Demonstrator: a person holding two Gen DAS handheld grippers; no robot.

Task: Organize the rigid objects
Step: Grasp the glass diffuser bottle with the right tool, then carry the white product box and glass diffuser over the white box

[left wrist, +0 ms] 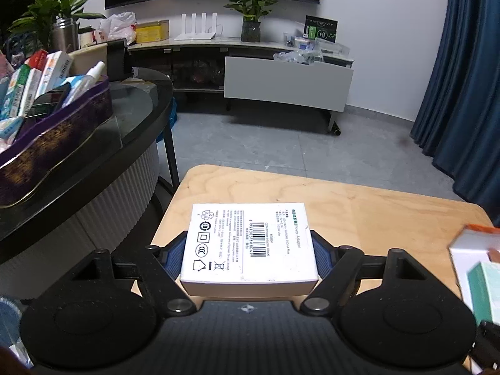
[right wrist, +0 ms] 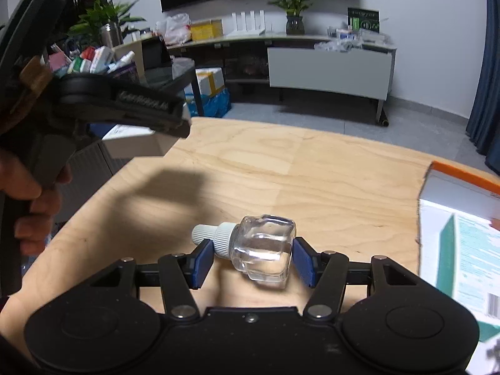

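- The left claw (left wrist: 249,251) pinches a white box (left wrist: 250,243) between its blue pads (left wrist: 173,257), one pad pressed on each short side.
- The box sits flat, label side up with a barcode and printed symbols, and it is lifted clear of the wooden table (left wrist: 359,215) beneath it.
- To the left of this claw, on a dark glass table (left wrist: 137,115), stands a purple basket (left wrist: 59,143) crowded with small cartons and a tube.
- To the right of the left claw, at the picture's edge, an orange-topped carton (left wrist: 475,250) shows only in part and is blurred.
- The right claw (right wrist: 248,261) has a clear glass bottle (right wrist: 265,250) with a white ribbed cap (right wrist: 215,237) between its pads.
- The bottle lies on its side on the wooden table, cap pointing left; the right pad touches the bottle's base and the left pad sits against the cap's collar, so the claw is pinching it end to end.
- Up and to the left of the right claw, a hand (right wrist: 29,200) holds the other claw, with the white box's underside visible below its arms.
- Just to the right of the right claw lies a white and green carton with an orange edge (right wrist: 462,243), flat on the table.
- Beyond both claws, across a grey floor, a low cabinet (left wrist: 287,84) carries a potted plant (left wrist: 251,6).
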